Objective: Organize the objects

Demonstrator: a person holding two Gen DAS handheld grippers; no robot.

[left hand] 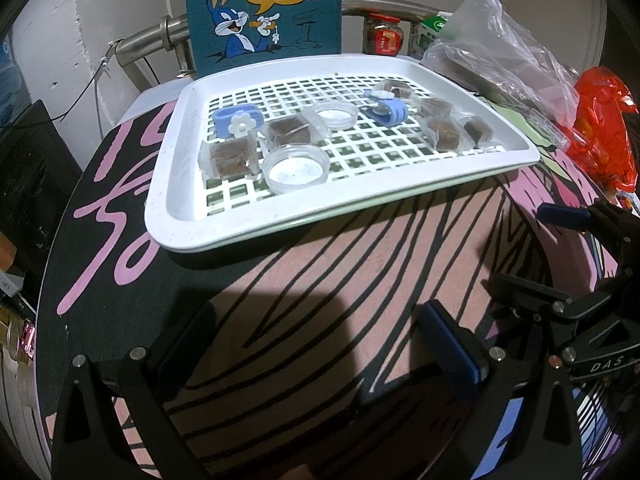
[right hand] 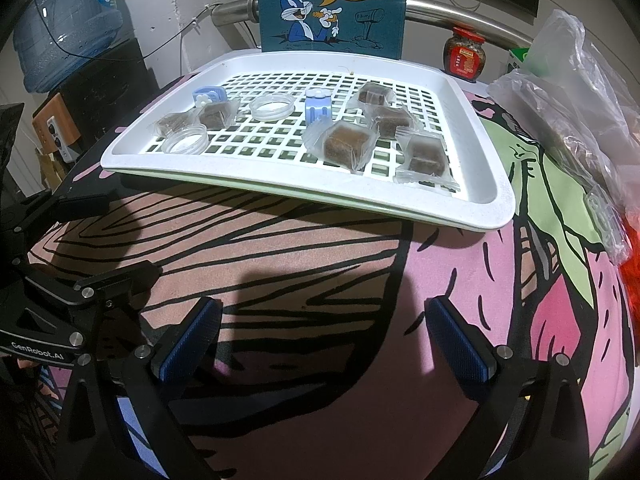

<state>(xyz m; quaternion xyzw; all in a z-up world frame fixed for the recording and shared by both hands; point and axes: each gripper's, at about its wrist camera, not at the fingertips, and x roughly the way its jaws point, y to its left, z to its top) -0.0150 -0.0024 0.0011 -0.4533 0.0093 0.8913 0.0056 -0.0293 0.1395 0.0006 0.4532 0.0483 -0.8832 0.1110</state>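
Propped up behind the tray (left hand: 160, 208) is a teal board (left hand: 264, 8) with a cartoon rabbit chewing a carrot and a speech bubble that reads "WHAT'S UP DOC?". To its right stands a red-lidded jar (right hand: 466, 54) with a red label whose print is too small to read, and in the far left corner a big water bottle (right hand: 68, 20) carries a blue label I can't make out. The table (left hand: 304, 280) wears a loud cartoon cloth in pink, black and green, with large pink lettering at its left edge that is cut off.

The white lattice tray lies on the table at the far side. On it are scattered wrapped brown cubes (right hand: 346, 144), two clear round lids (left hand: 296, 168), a blue clip with a white flower (left hand: 236, 120) and a second blue clip (left hand: 384, 110). The cubes sit in two groups, some by the flower clip on the left and more on the right. Crumpled clear plastic bags (right hand: 572, 92) and a red bag (left hand: 604, 136) lie off the tray's right side.

The left hand-held gripper (left hand: 320, 344) hovers low over the cloth in front of the tray, jaws spread wide and holding nothing; "GenRobot.AI" is printed on its body in the right wrist view. The right hand-held gripper (right hand: 324, 340) is level beside it, equally wide apart and empty, with "DAS" readable on its frame in the left wrist view.
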